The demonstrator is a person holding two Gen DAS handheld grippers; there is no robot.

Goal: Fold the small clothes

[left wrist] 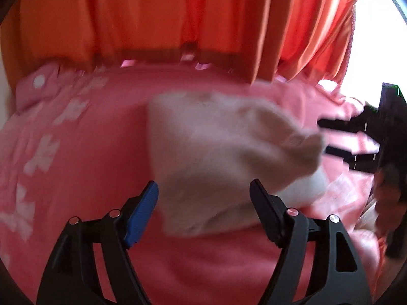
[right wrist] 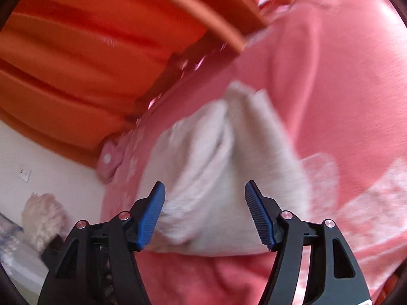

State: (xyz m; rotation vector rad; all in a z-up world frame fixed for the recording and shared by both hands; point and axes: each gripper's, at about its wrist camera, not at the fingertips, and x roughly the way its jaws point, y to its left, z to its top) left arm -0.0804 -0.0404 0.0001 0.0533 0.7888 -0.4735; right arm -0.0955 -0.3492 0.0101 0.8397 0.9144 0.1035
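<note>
A small cream-white fuzzy garment [left wrist: 218, 157] lies on a pink bedspread [left wrist: 96, 152], blurred by motion. My left gripper [left wrist: 204, 190] is open and empty, jaws wide apart, just above the garment's near edge. My right gripper [left wrist: 330, 138] shows in the left wrist view at the garment's right end, its dark fingers apart. In the right wrist view the garment [right wrist: 218, 178] lies bunched with a fold running up its middle, and my right gripper [right wrist: 204, 193] is open over its near edge, holding nothing.
Orange curtains [left wrist: 157, 12] hang behind the bed. The bedspread has white flower prints [left wrist: 40, 155] on the left. A pink pillow [right wrist: 109, 161] lies at the bed's far corner. A fluffy cream item [right wrist: 43, 218] sits on the floor by a white wall [right wrist: 51, 167].
</note>
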